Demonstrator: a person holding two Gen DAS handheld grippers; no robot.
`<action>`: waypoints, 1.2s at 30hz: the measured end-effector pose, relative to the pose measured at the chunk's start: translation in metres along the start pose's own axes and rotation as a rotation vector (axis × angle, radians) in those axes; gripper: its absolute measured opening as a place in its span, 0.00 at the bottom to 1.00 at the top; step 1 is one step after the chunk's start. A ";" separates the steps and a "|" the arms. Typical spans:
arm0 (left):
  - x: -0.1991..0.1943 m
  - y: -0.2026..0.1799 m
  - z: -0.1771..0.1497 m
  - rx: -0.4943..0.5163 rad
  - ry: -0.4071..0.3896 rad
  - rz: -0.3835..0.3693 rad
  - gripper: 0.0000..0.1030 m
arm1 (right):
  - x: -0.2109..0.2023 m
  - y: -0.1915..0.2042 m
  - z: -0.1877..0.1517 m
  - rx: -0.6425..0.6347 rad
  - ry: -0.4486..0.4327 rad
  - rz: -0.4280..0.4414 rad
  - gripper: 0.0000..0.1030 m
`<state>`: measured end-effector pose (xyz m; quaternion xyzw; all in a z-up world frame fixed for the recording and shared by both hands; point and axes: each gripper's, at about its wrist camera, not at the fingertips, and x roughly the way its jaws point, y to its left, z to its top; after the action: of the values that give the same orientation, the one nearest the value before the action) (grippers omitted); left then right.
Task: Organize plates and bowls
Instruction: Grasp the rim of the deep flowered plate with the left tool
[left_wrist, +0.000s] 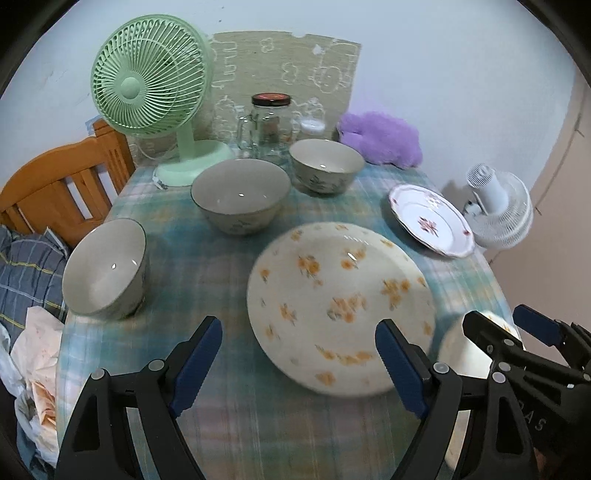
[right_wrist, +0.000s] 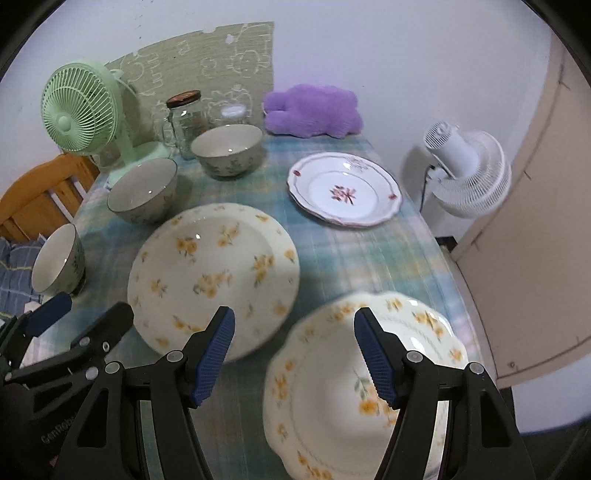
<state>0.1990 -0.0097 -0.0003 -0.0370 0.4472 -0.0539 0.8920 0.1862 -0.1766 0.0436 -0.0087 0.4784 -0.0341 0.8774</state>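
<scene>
On the blue plaid tablecloth (left_wrist: 207, 280) lie a big cream plate with yellow flowers (left_wrist: 340, 306) (right_wrist: 210, 273), a scalloped yellow-flowered plate (right_wrist: 354, 384) near the front right edge, and a white plate with red flowers (left_wrist: 430, 219) (right_wrist: 345, 188) at the back right. Three grey bowls stand at the left and back: (left_wrist: 107, 269), (left_wrist: 240, 195), (left_wrist: 327, 166). My left gripper (left_wrist: 299, 365) is open and empty above the table, just left of the big plate. My right gripper (right_wrist: 293, 358) is open and empty above the scalloped plate's left rim.
A green desk fan (left_wrist: 147, 81), glass jars (left_wrist: 269, 125) and a purple plush (left_wrist: 380, 136) stand at the table's back. A white fan (right_wrist: 469, 173) stands on the floor at the right. A wooden chair (left_wrist: 55, 188) is at the left.
</scene>
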 end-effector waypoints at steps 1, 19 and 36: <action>0.005 0.002 0.004 -0.005 -0.001 0.005 0.83 | 0.004 0.002 0.004 -0.005 -0.001 0.002 0.68; 0.116 0.013 0.023 -0.036 0.119 0.115 0.75 | 0.126 0.015 0.049 -0.069 0.121 0.071 0.68; 0.125 0.010 0.016 -0.047 0.162 0.096 0.63 | 0.144 0.018 0.051 -0.110 0.202 0.077 0.68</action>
<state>0.2864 -0.0153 -0.0910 -0.0322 0.5201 -0.0035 0.8535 0.3080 -0.1696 -0.0503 -0.0350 0.5655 0.0252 0.8236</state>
